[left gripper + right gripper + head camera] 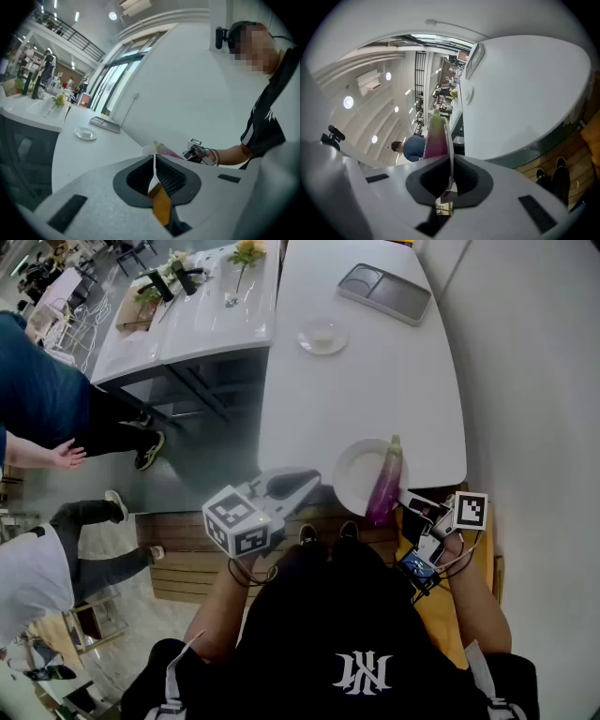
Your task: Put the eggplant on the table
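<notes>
A purple eggplant [386, 486] with a green tip lies along the right side of a white plate [354, 474]. The plate sits at the front edge of the white table [375, 390] and reaches partly past it. My right gripper [411, 502] is shut on the plate's near right rim. In the right gripper view the rim [448, 140] runs edge-on into the closed jaws [450, 164], with the eggplant [435, 138] just left of it. My left gripper [313, 480] is shut and holds nothing, a little left of the plate. The left gripper view shows its jaws [154, 161] closed, with the plate [147, 150] and eggplant [161, 149] beyond.
A grey tray [386, 292] and a small saucer [322, 337] lie farther back on the table. A second table with flowers [246, 254] stands to the left across a gap. People stand at the far left [56, 418]. A white wall [534, 381] runs along the right.
</notes>
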The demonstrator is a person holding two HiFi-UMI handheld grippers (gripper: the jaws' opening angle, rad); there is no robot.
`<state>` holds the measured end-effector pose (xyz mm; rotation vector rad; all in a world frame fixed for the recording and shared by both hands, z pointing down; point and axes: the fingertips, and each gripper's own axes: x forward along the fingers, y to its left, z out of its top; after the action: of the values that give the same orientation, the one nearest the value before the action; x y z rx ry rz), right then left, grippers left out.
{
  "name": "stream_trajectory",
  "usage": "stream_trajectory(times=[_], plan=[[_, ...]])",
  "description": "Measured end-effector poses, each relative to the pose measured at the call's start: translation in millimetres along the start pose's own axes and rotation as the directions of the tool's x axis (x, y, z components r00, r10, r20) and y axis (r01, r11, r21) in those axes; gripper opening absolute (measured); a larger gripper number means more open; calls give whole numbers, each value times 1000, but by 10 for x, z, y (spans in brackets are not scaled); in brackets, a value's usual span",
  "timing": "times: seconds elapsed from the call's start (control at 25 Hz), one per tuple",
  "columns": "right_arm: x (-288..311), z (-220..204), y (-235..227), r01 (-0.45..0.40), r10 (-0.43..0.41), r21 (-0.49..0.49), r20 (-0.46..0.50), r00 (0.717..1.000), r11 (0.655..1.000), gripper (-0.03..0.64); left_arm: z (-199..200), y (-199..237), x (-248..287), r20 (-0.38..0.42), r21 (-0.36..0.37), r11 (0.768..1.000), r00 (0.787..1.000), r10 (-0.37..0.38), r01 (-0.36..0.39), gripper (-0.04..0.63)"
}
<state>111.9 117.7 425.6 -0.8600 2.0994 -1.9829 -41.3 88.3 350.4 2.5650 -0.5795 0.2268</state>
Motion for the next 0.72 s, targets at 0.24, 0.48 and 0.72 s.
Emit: stream_trajectory(times=[0.24, 0.48, 0.72], plan=[[123, -67, 8, -22, 22, -10, -36, 999, 1000, 9, -18, -104, 19, -6, 70, 997, 1000, -9, 10, 15], [137, -128, 16, -46, 45, -29, -43, 998, 999, 9, -28, -178, 105, 11, 59, 998, 1000, -20, 19, 15], [162, -173, 41, -34, 31, -66, -55, 998, 997, 9, 12, -215, 91, 28, 59, 998, 999, -15, 13, 15]])
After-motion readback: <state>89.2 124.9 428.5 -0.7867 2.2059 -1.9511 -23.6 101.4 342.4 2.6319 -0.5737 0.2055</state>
